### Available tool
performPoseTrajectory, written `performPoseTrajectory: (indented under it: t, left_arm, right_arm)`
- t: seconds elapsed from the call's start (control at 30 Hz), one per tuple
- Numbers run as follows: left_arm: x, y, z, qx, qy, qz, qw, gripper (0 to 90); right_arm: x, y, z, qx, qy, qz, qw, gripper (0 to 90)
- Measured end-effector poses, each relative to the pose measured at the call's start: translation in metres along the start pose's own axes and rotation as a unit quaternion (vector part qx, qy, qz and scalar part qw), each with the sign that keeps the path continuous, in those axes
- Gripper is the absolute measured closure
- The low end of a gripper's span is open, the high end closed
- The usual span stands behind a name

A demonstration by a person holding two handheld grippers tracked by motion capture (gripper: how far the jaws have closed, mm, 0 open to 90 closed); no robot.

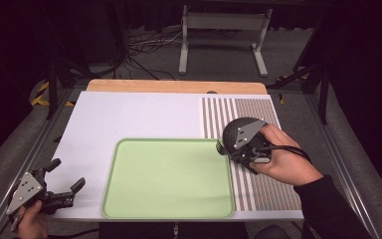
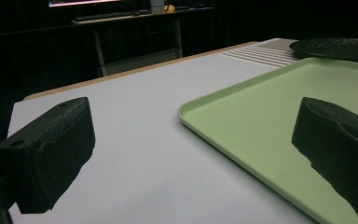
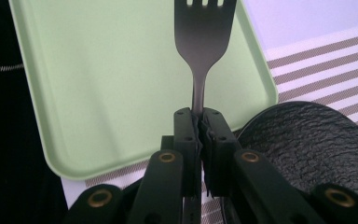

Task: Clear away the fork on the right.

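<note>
My right gripper (image 3: 199, 122) is shut on the handle of a dark metal fork (image 3: 203, 42), whose tines reach out over the right edge of the light green tray (image 3: 98, 70). In the high view that gripper (image 1: 225, 148) hovers at the tray's (image 1: 169, 179) upper right corner, above a black textured plate (image 1: 238, 125). The plate (image 3: 307, 144) lies on a striped mat (image 3: 317, 60), just right of the jaws. My left gripper (image 1: 68, 173) stands open at the table's front left, off the tray, with nothing between its fingers (image 2: 51, 149).
A white sheet (image 1: 129, 117) covers most of the table, and the brown-striped mat (image 1: 268, 189) runs down its right side. The tray's rim (image 2: 214, 123) rises just right of the left gripper. Metal frame rails (image 1: 30, 149) border the table, with a stand and cables beyond.
</note>
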State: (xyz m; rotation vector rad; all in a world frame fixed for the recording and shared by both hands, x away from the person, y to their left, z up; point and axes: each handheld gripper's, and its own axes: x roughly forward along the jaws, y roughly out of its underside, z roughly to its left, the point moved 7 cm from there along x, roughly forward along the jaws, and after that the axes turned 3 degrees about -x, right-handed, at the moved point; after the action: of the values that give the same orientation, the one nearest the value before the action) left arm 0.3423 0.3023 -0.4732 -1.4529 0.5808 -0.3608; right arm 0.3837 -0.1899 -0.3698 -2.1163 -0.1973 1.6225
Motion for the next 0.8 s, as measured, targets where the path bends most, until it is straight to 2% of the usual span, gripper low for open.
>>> performPoseTrajectory:
  t: [0.2,0.4,0.43,0.6,0.8]
  left_arm:
    - [0.000,0.000,0.000,0.000,0.000,0.000,1.0000,0.0]
    - [0.000,0.000,0.000,0.000,0.001,0.000,1.0000,0.0]
    - [0.000,0.000,0.000,0.000,0.001,0.000,1.0000,0.0]
    - [0.000,0.000,0.000,0.001,0.001,0.000,1.0000,0.0]
    - [0.000,0.000,0.000,0.001,0.002,0.000,1.0000,0.0]
  right_arm:
    - [0.005,-0.013,0.000,0.029,0.005,-0.016,0.9994,85.1]
    - [0.008,-0.023,0.000,0.079,0.012,-0.032,0.9963,85.0]
    - [0.008,-0.023,0.000,0.079,0.012,-0.032,0.9963,85.0]
    - [0.012,-0.028,0.000,0.110,0.020,-0.035,0.9932,85.1]
    - [0.017,-0.035,0.001,0.153,0.022,-0.045,0.9870,85.1]
